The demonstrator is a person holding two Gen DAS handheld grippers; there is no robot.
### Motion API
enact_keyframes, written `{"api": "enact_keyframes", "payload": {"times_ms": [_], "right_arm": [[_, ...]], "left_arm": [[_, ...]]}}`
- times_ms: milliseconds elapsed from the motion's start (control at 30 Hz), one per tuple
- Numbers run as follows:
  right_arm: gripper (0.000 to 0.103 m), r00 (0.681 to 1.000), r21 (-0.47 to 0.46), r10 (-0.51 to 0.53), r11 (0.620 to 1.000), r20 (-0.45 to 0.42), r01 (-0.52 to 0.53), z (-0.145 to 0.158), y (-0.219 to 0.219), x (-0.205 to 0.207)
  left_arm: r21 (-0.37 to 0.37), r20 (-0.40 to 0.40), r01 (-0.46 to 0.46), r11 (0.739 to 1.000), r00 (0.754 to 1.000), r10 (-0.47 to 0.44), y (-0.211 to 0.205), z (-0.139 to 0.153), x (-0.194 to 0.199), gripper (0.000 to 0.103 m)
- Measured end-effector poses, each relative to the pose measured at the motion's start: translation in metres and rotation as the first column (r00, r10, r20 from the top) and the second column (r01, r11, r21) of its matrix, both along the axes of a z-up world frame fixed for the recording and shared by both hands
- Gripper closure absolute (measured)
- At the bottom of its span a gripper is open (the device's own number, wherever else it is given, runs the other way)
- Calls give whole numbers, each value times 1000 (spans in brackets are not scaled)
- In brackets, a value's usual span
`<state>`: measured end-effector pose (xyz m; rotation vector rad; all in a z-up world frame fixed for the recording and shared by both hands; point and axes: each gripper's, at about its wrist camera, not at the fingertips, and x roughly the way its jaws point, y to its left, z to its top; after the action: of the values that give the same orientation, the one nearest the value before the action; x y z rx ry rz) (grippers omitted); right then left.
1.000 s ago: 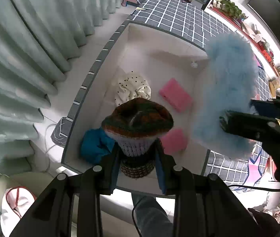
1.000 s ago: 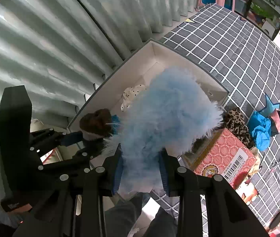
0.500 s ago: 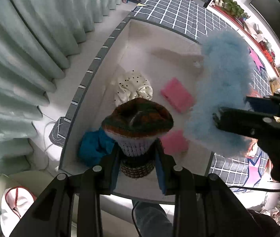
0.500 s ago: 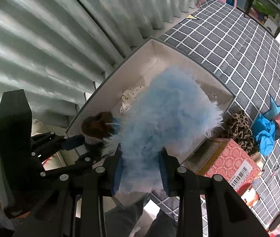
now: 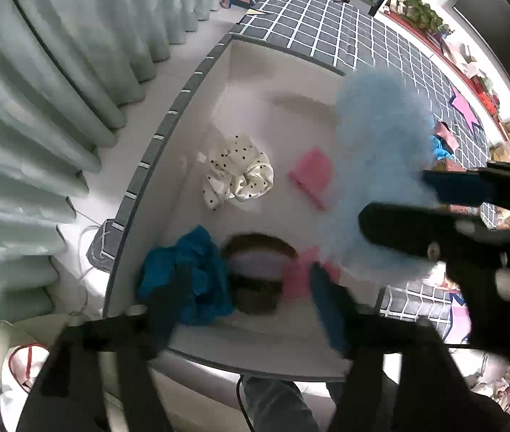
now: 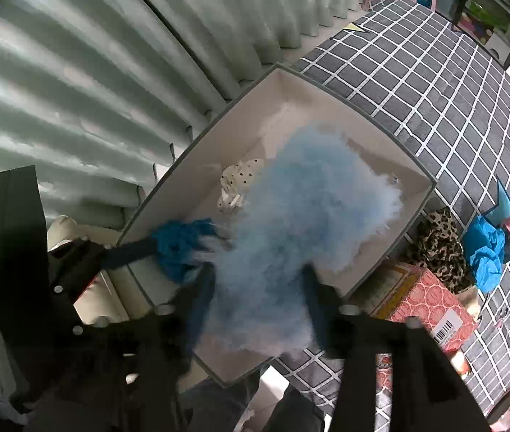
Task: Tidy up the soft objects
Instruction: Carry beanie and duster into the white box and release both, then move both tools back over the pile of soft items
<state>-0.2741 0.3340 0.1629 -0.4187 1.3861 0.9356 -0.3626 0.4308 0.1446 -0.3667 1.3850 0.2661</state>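
Note:
A white box with a grey rim (image 5: 168,118) (image 6: 355,108) lies below both grippers. My left gripper (image 5: 246,309) points straight down with its jaws opening. The brown and green knitted hat (image 5: 260,273) lies blurred in the box below them, free of the pads. My right gripper (image 6: 258,302) is opening as well. The fluffy light-blue piece (image 6: 291,223) (image 5: 373,165) hangs blurred between its fingers, over the box. In the box also lie a cream dotted cloth (image 5: 240,172), a pink pad (image 5: 312,174) and a blue cloth (image 5: 190,277).
Pale green curtains (image 5: 39,108) hang close on the left. The box rests on a grey checked cover (image 6: 435,90). Beside it on the right lie a leopard-print cloth (image 6: 438,244), a blue cloth (image 6: 485,252) and a red patterned carton (image 6: 431,306).
Both grippers have gone from shut to opening. The knitted hat has left the left jaws and dropped into the box. The fluffy blue piece has blurred and loosened between the right fingers.

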Motion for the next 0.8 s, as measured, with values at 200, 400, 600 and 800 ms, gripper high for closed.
{"api": "enact_keyframes", "payload": {"times_ms": [200, 400, 600, 800], "right_arm": [[16, 999, -6, 10, 1000, 48, -10, 5, 1, -2], [0, 997, 1, -2, 1000, 77, 2, 14, -2, 1], [0, 994, 29, -37, 999, 99, 34, 28, -12, 12], [0, 989, 76, -104, 992, 109, 96, 48, -35, 30]], "left_arm": [[-21, 9, -23, 1000, 1000, 23, 4, -3, 2, 11], [-28, 20, -53, 998, 998, 54, 7, -10, 4, 0], [-26, 23, -77, 997, 997, 78, 11, -7, 12, 0], [-50, 39, -63, 997, 997, 65, 6, 11, 25, 0]]}}
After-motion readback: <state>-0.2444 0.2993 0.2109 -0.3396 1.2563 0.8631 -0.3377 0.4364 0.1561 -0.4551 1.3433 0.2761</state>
